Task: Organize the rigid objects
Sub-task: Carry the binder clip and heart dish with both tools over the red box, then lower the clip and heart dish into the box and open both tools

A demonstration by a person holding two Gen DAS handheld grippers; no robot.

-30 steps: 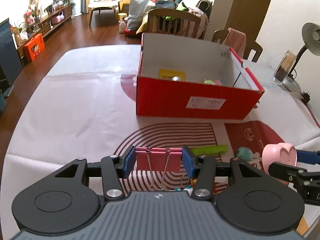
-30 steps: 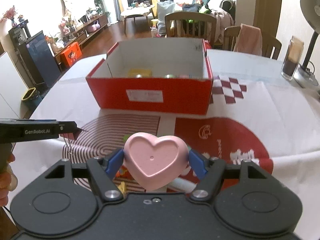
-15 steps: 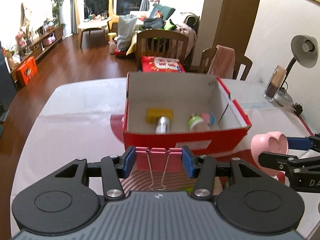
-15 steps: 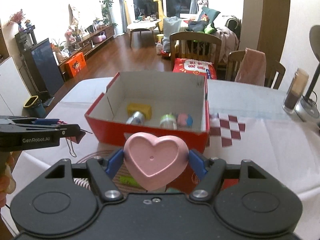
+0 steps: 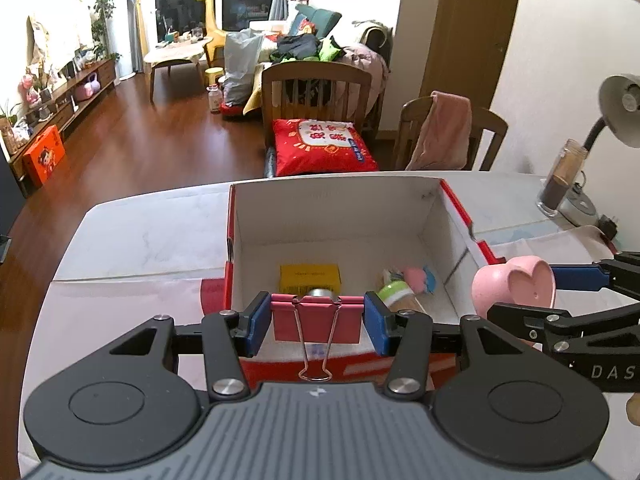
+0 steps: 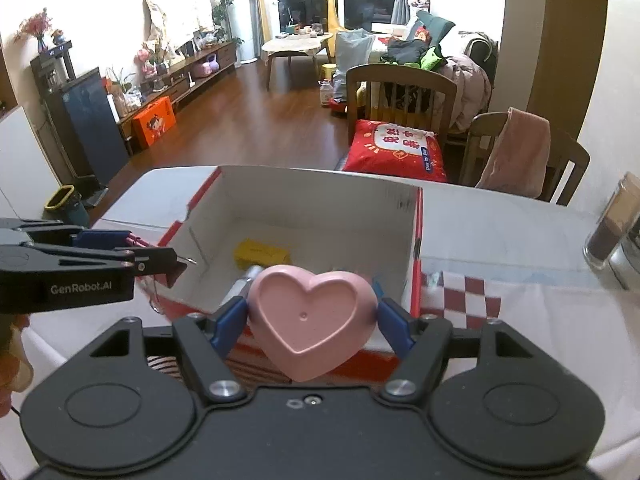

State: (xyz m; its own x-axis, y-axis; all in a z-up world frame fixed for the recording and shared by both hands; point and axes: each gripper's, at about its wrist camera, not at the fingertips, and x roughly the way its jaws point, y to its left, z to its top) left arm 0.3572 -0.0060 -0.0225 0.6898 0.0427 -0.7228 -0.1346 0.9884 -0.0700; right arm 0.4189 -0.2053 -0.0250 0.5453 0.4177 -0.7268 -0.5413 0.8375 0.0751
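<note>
Left tongs (image 5: 317,322) pinching a pink binder clip (image 5: 316,320); right tongs (image 6: 310,320) pinching a pink heart dish (image 6: 308,316), both above the red box (image 5: 352,216) on the desk (image 5: 140,232).

The right gripper (image 6: 312,316) clamps a pink heart dish (image 6: 310,316) before the red box (image 6: 416,240).

Open-topped red box (image 5: 460,216), bare floor at its far half, yellow carton (image 5: 310,277) and small toys (image 5: 404,282) along the near wall.

"GenRobot.AI" on left tongs (image 6: 176,262); "DAS" on right tongs (image 5: 520,304).
</note>
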